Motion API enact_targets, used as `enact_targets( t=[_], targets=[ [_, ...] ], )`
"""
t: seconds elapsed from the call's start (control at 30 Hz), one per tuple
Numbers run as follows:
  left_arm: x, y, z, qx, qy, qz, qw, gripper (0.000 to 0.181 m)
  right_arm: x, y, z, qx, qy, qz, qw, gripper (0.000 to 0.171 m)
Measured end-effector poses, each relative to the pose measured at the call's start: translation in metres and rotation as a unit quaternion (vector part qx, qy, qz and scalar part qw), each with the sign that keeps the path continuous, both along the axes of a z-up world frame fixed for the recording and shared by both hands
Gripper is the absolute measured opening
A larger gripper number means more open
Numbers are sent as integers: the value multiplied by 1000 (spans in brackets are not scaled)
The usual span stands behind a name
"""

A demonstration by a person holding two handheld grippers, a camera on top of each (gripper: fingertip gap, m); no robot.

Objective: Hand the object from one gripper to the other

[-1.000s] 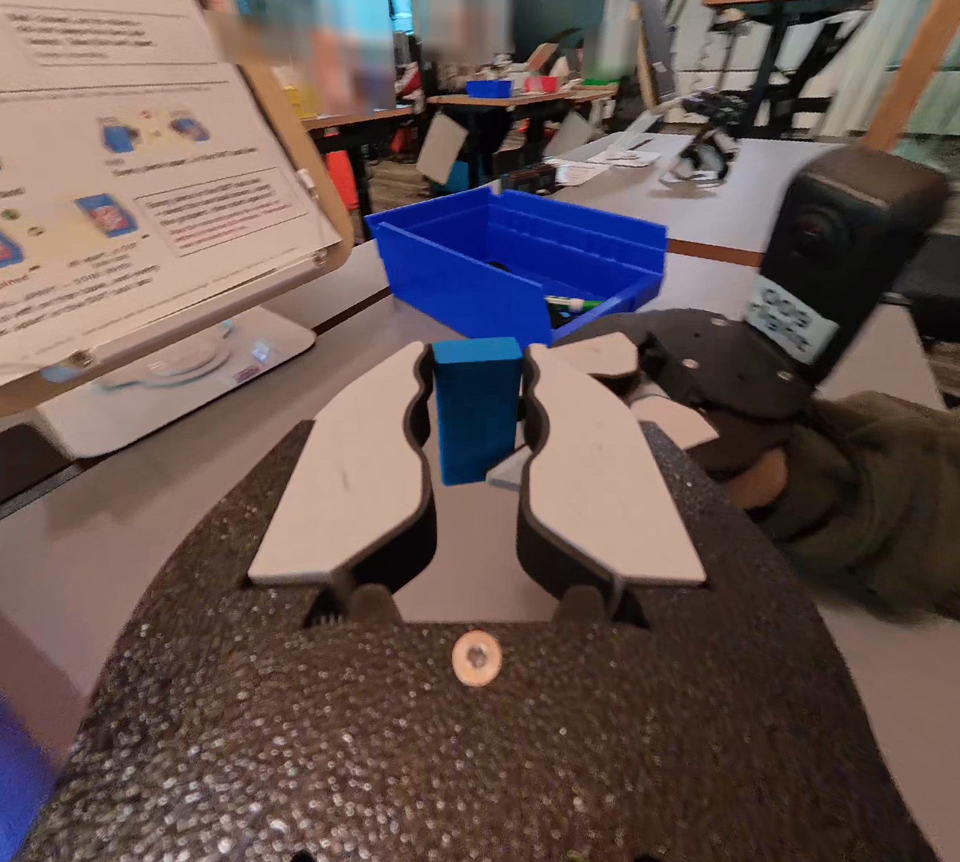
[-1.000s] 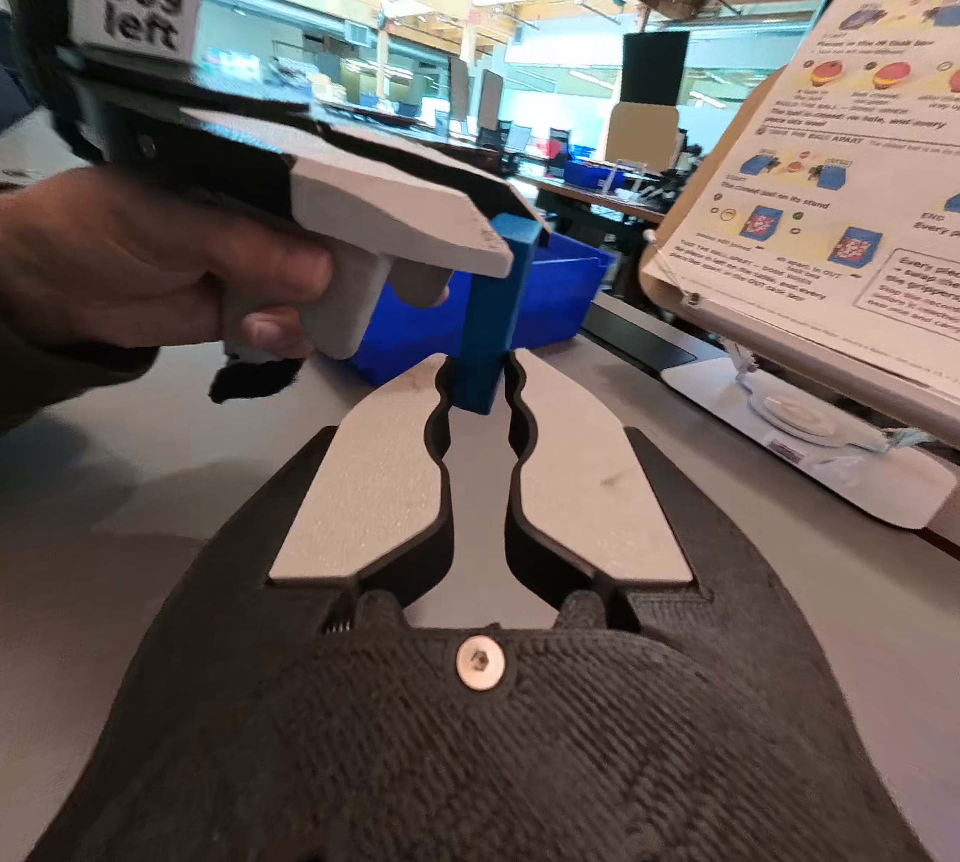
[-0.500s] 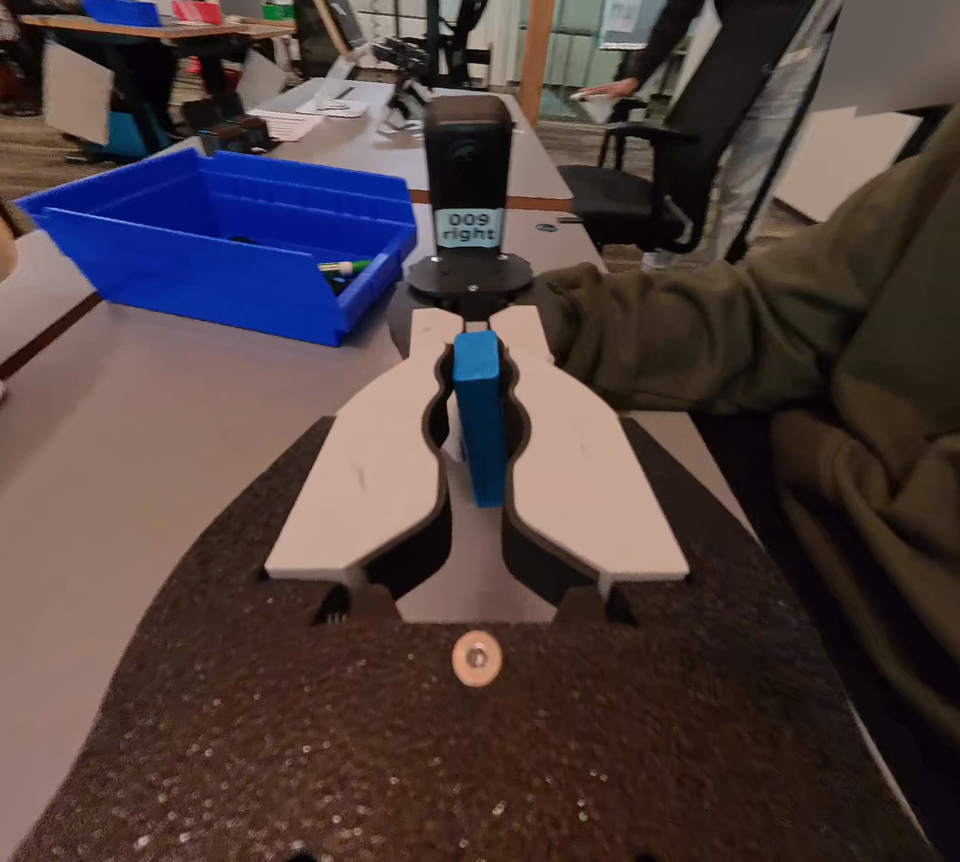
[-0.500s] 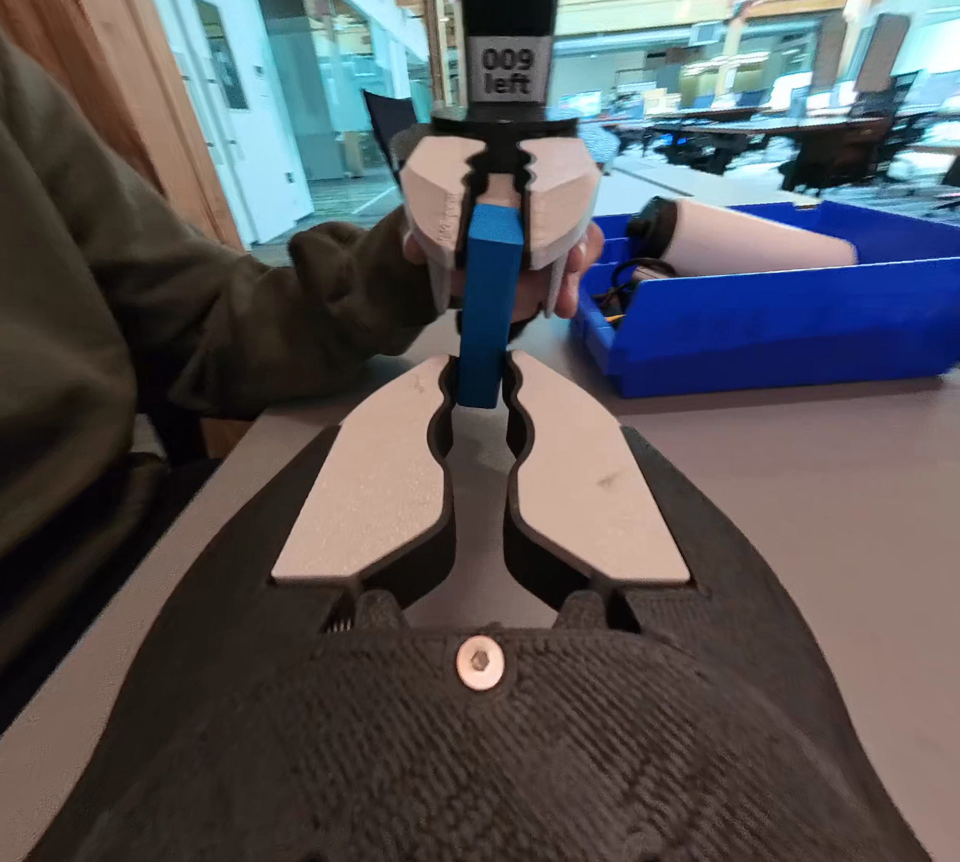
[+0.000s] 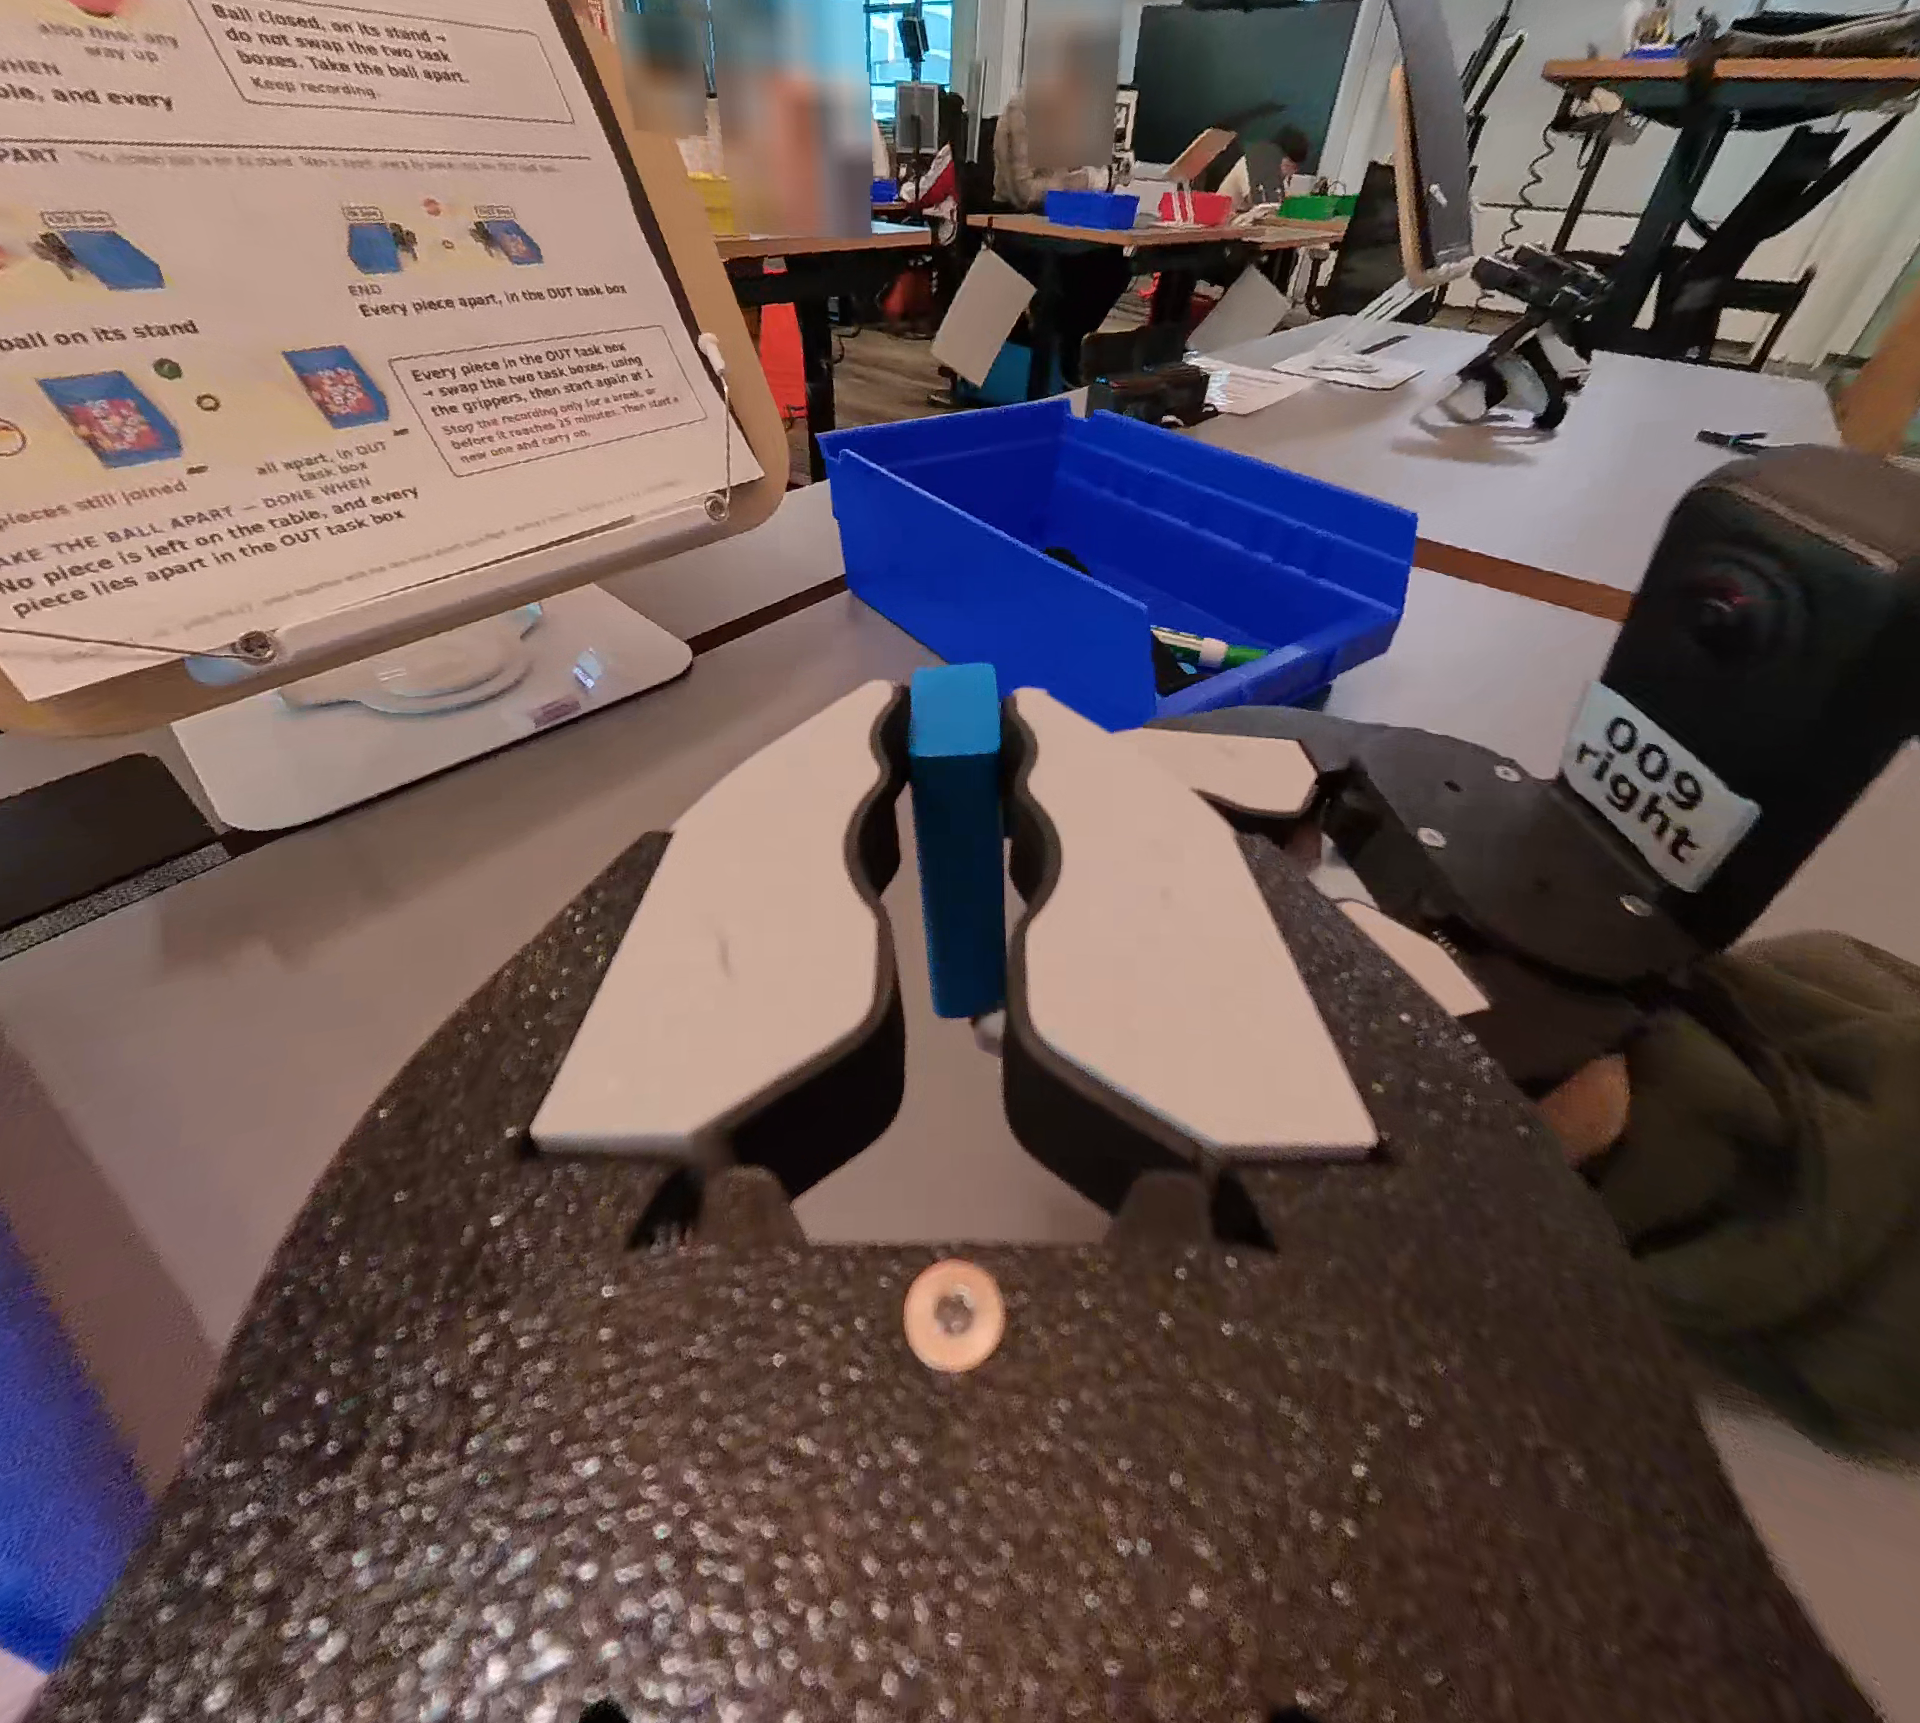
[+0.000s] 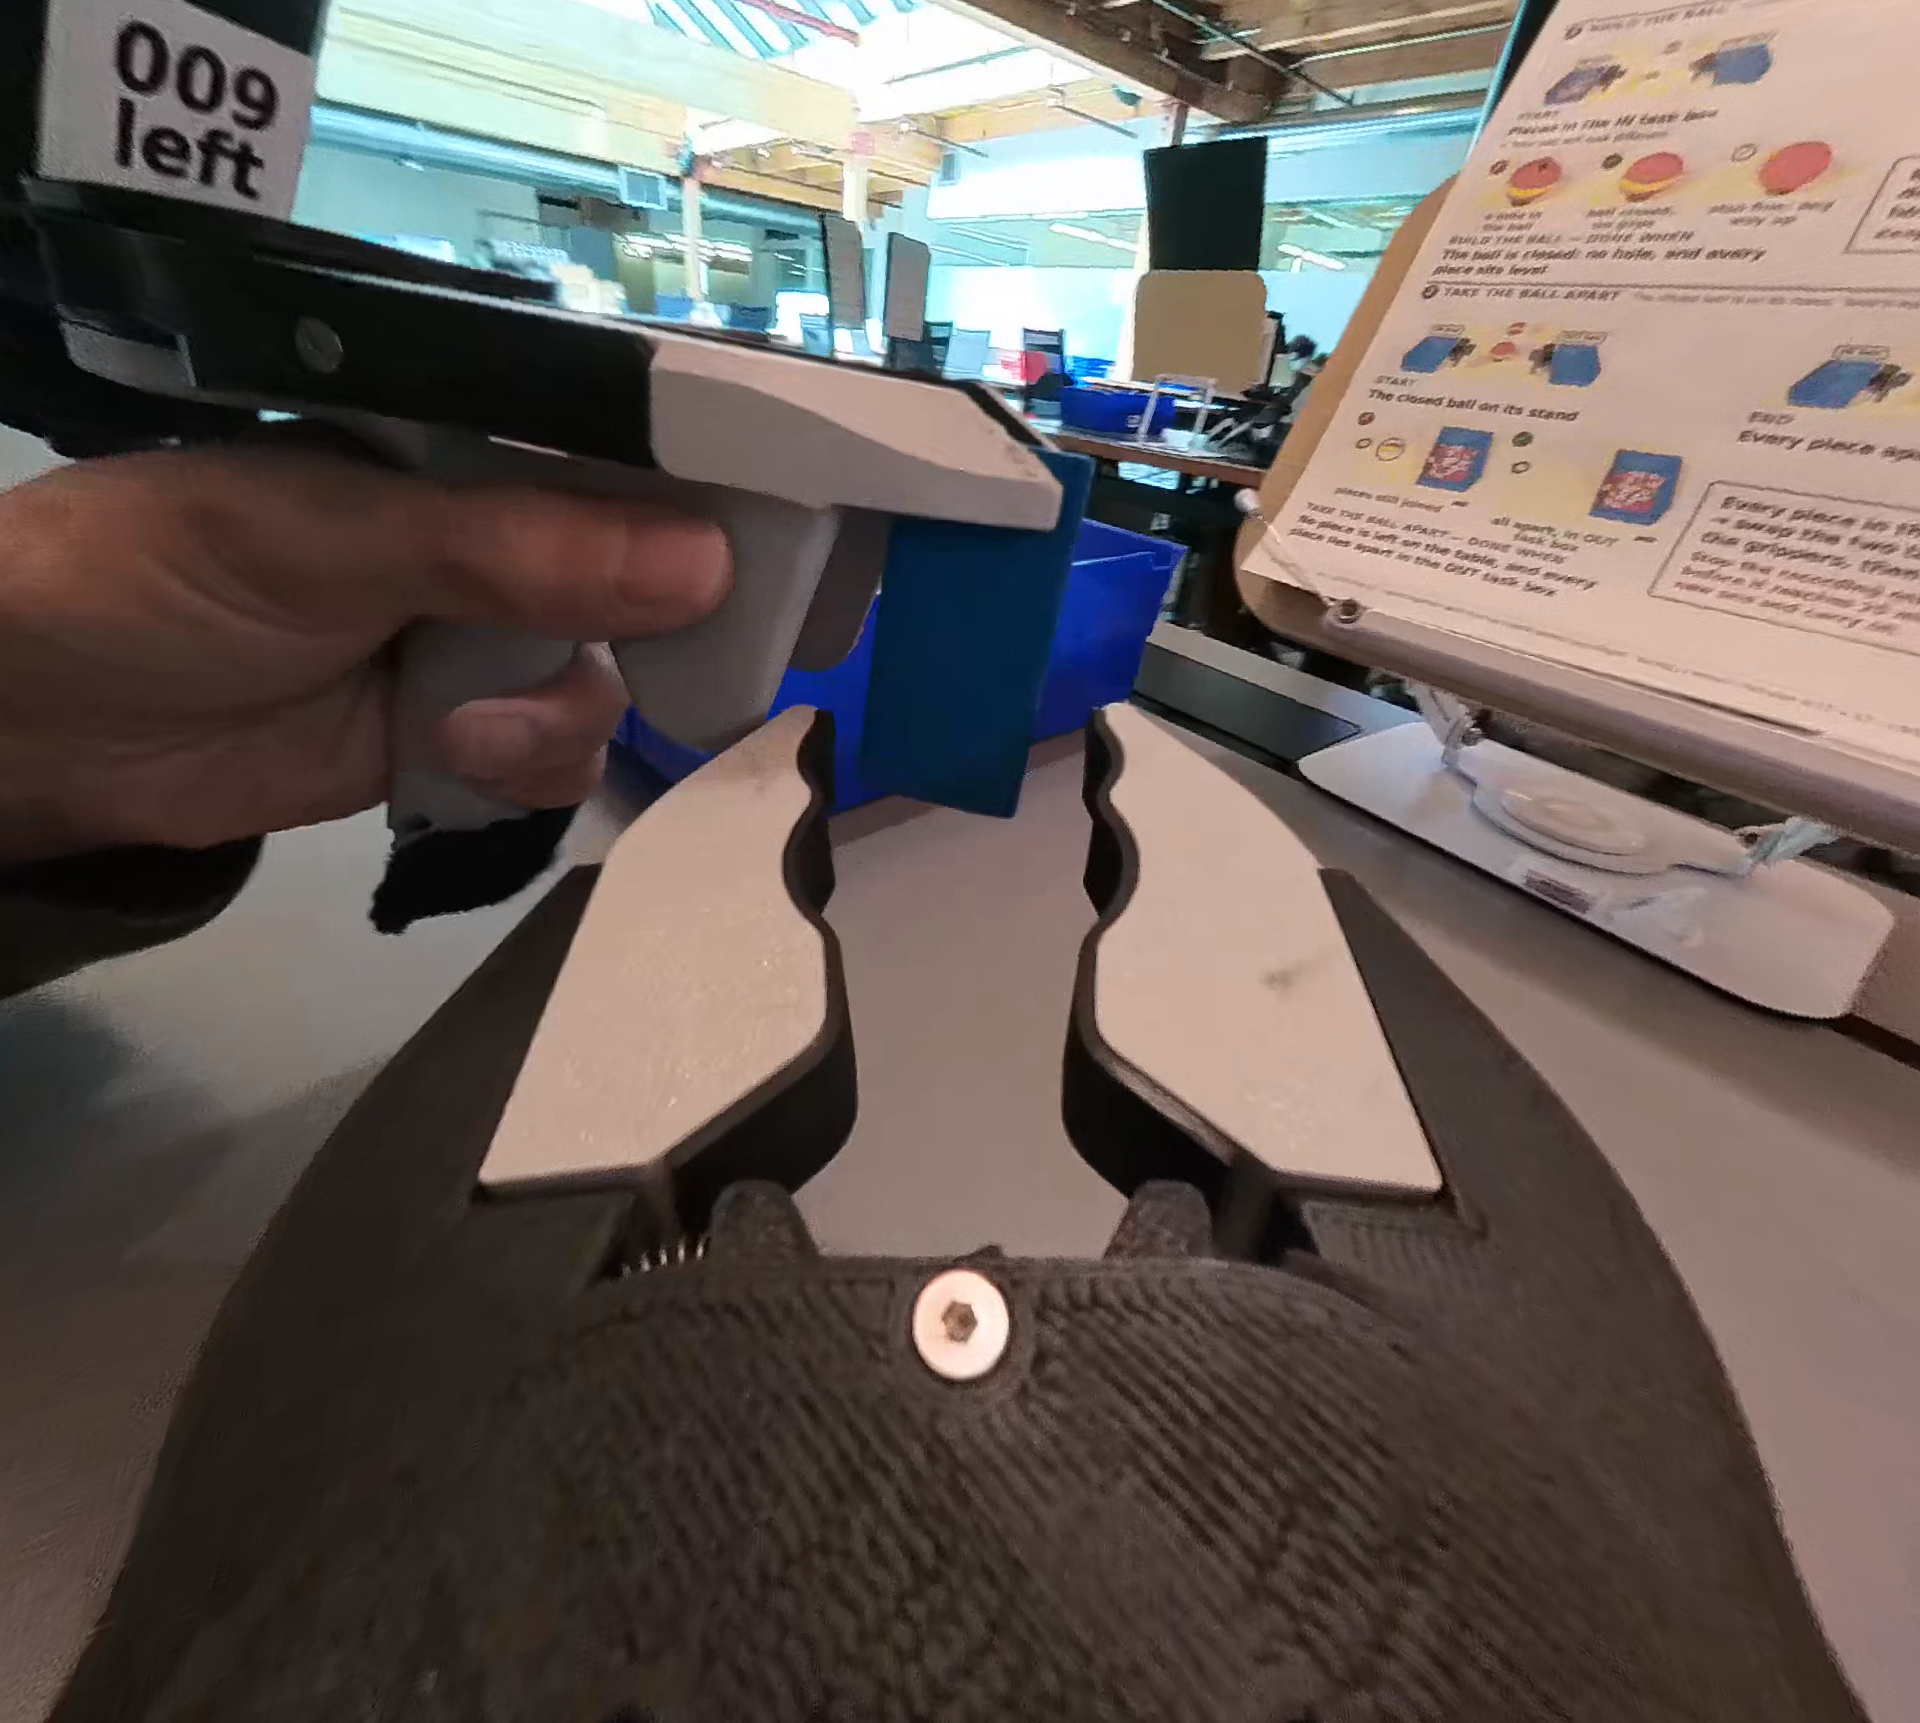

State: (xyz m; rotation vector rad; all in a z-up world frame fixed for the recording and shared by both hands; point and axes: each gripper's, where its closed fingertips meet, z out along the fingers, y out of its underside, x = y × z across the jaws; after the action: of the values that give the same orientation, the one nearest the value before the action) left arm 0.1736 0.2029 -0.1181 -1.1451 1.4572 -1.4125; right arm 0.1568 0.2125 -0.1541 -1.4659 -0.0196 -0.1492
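Since half a second ago the right gripper (image 6: 956, 738) has let go: its jaws, then pinched on the lower end of the blue block (image 6: 961, 634), now stand spread with bare table showing between them, and both views have swung round to face the instruction board (image 5: 312, 219). Left gripper (image 5: 951, 832) clamps the block upright between its pads, jaws closed on its narrow sides, top end poking just above the fingertips. From the right wrist view the block hangs from the left gripper (image 6: 873, 478), its lower edge just beyond the right fingertips, with no visible contact. Judgement: the handover looks done, block now carried by the left alone; what is left is for the right to back clear. Right gripper's body (image 5: 1507, 852) sits just beside the left, near the table's (image 5: 416, 925) near edge, held by a hand in an olive sleeve (image 5: 1787, 1154). Blue bin (image 5: 1091, 561) lies ahead, toward the far edge, near the block but apart. Board on its white stand (image 5: 436, 686) crowds the left. Open tabletop below and behind both grippers gives room to withdraw.
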Motion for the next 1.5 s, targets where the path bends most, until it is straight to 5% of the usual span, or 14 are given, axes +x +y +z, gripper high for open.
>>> enact_targets(
  t=[0.23, 0.33, 0.5, 0.63, 0.8, 1.1, 1.23, 1.33, 1.5],
  targets=[
    [2, -6, -4, -7, 6, -16, 1000, 17, 3, -2, -2, -29, -3, 9, 1000, 32],
    [-5, -14, 3, -18, -8, -87, 996, 27, -4, -10, 14, 20, 86, 100, 991, 32],
    [-23, -19, 14, -47, -30, -202, 978, 51, -9, -33, 43, 104, 257, 273, 921, 32],
    [-33, -25, 9, 109, -81, -208, 969, 66, -21, -35, 38, 67, 296, 334, 892, 33],
    [-33, -28, -9, 344, -133, -158, 916, 80, -43, -31, 18, -18, 333, 383, 861, 33],
    [-29, -24, -32, 397, -87, -170, 898, 70, -46, -26, 4, -48, 363, 384, 847, 34],
    [-23, -12, -32, 331, -26, -157, 930, 70, -28, -20, 8, -8, 269, 295, 917, 67],
    [-27, -8, -36, 231, 42, -185, 954, 70, -23, -27, 14, 15, 78, 227, 971, 86],
    [-45, -14, -34, 27, 139, -278, 950, 70, -20, -26, 4, -17, -267, 84, 960, 93]
  ],
)
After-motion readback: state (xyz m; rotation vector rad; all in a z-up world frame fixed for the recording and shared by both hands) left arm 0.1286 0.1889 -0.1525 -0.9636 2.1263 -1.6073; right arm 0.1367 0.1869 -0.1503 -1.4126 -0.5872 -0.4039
